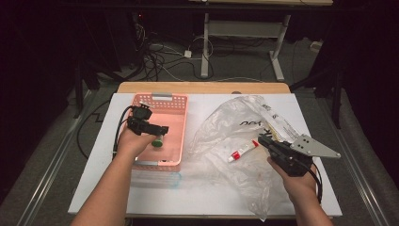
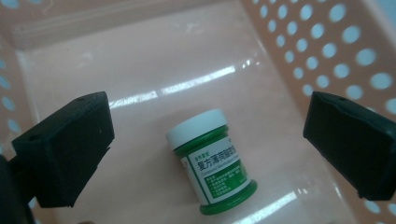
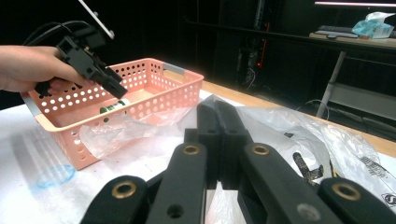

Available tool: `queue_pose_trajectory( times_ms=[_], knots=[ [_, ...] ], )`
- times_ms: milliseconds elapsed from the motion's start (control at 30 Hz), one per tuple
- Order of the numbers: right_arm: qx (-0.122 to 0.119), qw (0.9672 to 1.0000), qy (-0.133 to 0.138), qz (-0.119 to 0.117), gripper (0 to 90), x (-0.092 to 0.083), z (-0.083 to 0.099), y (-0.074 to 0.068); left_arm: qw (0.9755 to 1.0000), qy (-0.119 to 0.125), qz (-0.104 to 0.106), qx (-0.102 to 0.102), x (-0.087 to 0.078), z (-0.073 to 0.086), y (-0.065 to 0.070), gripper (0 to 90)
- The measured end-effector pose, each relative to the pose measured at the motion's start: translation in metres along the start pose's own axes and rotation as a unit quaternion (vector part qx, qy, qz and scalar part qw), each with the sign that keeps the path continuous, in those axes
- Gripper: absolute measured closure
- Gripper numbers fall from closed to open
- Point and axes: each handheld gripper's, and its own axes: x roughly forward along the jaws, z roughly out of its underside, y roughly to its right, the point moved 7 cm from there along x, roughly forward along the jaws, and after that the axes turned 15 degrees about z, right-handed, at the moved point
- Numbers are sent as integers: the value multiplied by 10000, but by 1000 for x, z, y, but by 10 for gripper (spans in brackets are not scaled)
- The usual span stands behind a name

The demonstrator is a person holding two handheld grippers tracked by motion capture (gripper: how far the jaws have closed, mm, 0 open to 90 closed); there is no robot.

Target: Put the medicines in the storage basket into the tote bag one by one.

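Green plastic jar (image 2: 211,161) with white lid: lies on its side in pink perforated basket (image 2: 327,51), directly between my left gripper's (image 2: 205,144) wide-open jaws, untouched. Right gripper (image 1: 264,141): closed, empty, over clear plastic bag (image 1: 221,127) on desk (image 1: 94,188).

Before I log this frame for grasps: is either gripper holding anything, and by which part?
Nothing is held. The left gripper is open over the green jar, which lies in the basket, pads clear. The right gripper is shut on nothing.
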Motion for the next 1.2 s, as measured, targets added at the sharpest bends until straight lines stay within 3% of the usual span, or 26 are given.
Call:
queue_pose_trajectory(
  times_ms=[167,300,567,833,900,1100,1200],
  knots=[
    [6,10000,8,18,900,-1,-1,1,9991,-353,8,-223,7,5,-7,117],
    [10,10000,7,17,900,-1,-1,0,9973,-599,34,-430,10,8,-9,142],
    [11,10000,7,20,900,-1,-1,0,9937,-967,18,-570,22,11,-6,226],
    [9,10000,2,32,900,-1,-1,0,9914,-1186,-171,-523,29,13,-5,406],
    [-3,10000,4,33,900,-1,-1,0,9914,-1215,-252,-421,30,13,-5,467],
    [-4,10000,19,28,900,-1,-2,0,9915,-1222,-335,-308,30,13,-4,485],
    [2,10000,15,28,900,-1,-2,0,9932,-1091,-350,-209,26,10,-2,485]
  ],
)
